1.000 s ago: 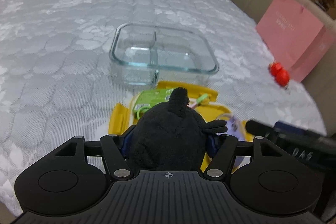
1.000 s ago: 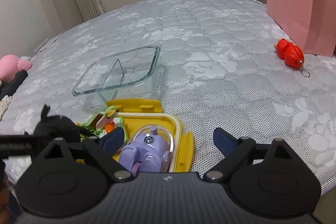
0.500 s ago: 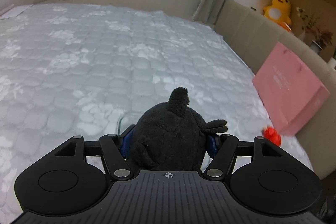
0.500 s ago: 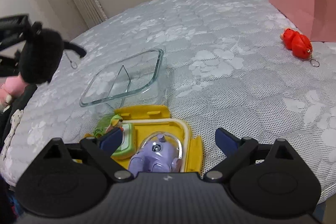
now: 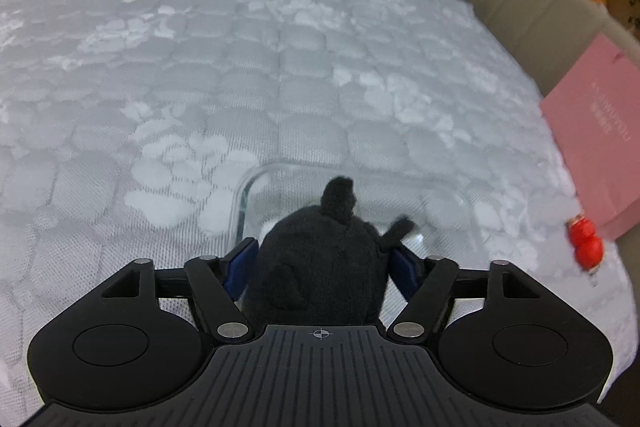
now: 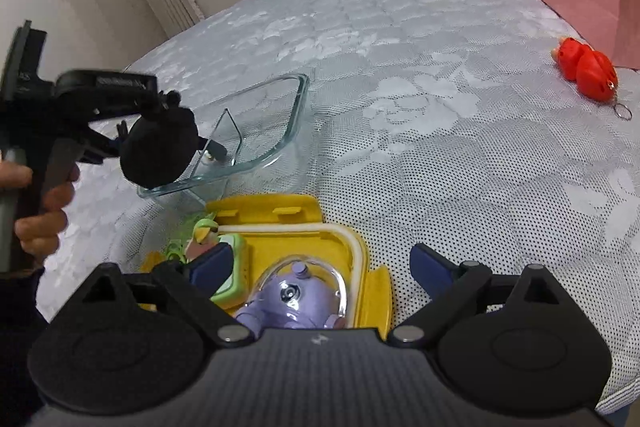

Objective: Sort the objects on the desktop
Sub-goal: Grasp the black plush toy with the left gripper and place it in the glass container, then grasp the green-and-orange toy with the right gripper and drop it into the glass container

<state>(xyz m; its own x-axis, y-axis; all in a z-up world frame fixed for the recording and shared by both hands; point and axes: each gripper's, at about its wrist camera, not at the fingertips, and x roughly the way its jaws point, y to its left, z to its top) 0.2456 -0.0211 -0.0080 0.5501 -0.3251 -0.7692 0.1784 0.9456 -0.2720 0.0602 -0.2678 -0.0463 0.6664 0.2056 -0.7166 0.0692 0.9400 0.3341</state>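
Quilted grey bedspread fills both views, soft and springy, so nothing you set down sits on a firm base. Pink paper bag stands at 3 o'clock in the left wrist view, not part of the sort as far as I can tell. Divided glass container is the stiff, heavy, breakable piece: rigid walls, slick rim, so don't knock it with the fingers; if you must move it, I'd clamp a side wall, not a corner. Yellow tray sits at 6 o'clock from the container, just beside it, hard plastic, light. Your left gripper has its jaws opening around the black plush toy; the toy is between the blue pads but they look clear of it, with gaps showing both sides. In the right wrist view the toy hangs over the near-left compartment at about 9 o'clock, low against the rim. It's light, squashy, not fragile; take it across the round body, not the ear tuft or thin limb. Purple toy in the tray has a clear dome, probably hard and slippery, so grip the sides low. Red keychain figure at 2 o'clock is small and smooth; pinch its body, not the ring. Right gripper is spread wide with nothing held, over the tray.
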